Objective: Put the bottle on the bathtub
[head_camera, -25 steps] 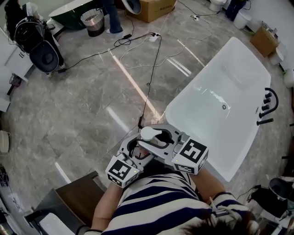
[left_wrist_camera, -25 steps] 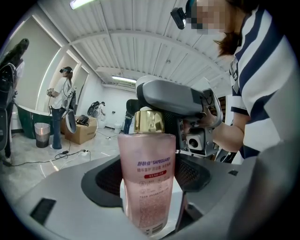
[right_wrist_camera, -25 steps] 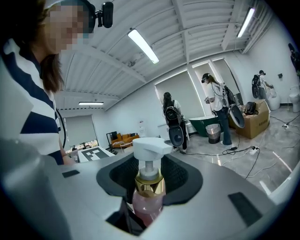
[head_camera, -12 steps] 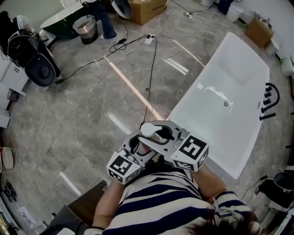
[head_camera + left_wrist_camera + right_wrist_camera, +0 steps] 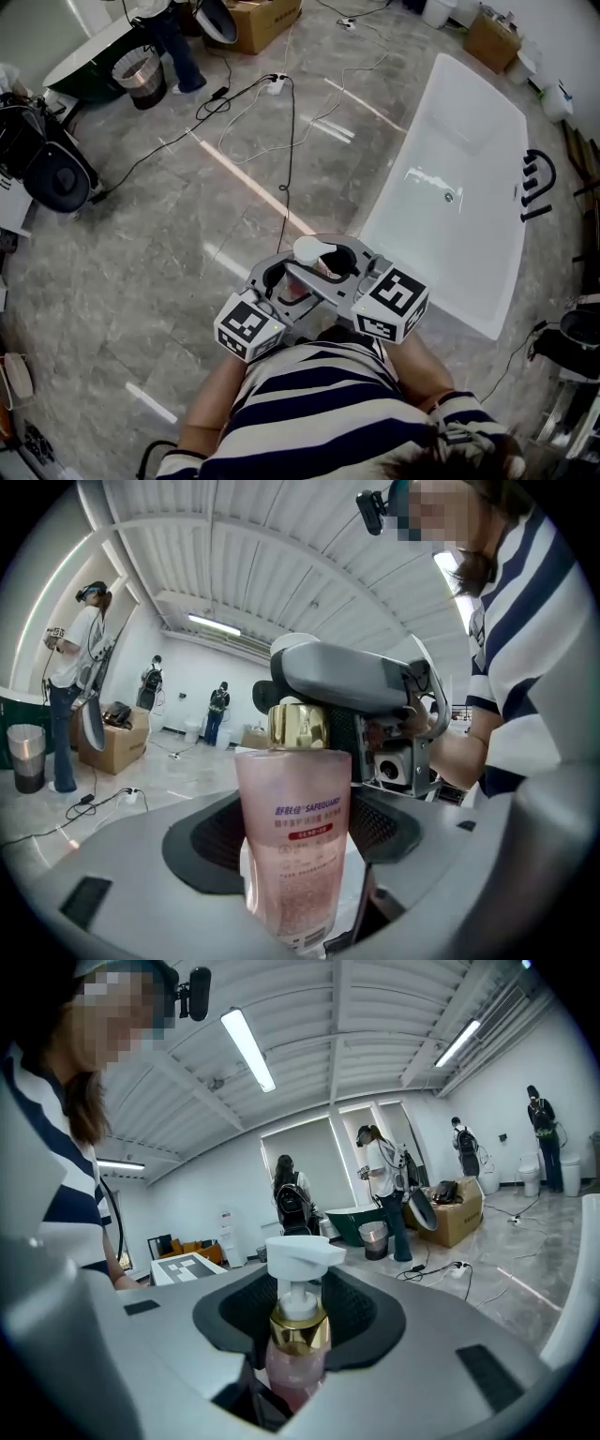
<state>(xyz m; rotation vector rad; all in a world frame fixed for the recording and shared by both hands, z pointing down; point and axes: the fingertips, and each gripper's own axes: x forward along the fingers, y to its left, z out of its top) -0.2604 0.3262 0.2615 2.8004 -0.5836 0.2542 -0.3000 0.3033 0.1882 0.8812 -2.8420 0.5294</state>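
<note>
Pump bottle (image 5: pixel 292 836) held in both jaws, up off the floor just short of the bathtub's (image 5: pixel 397 155) near end.
I had the left gripper (image 5: pixel 286 286) clenched on its pink body and the right gripper (image 5: pixel 330 267) on its neck. I judged it nearly full, stiff, slick and top-heavy, so best held low. The bathtub's rim looked narrow and glossy, and a cable (image 5: pixel 286 187) crossed the marble floor (image 5: pixel 141 234) beside it.

The pink translucent plastic pump bottle (image 5: pixel 292 836), with gold collar and white pump head, stands upright, clasped in the left gripper (image 5: pixel 295 878) and right gripper (image 5: pixel 298 1372). The long white bathtub (image 5: pixel 469 141) lies ahead-right of both, apart.
</note>
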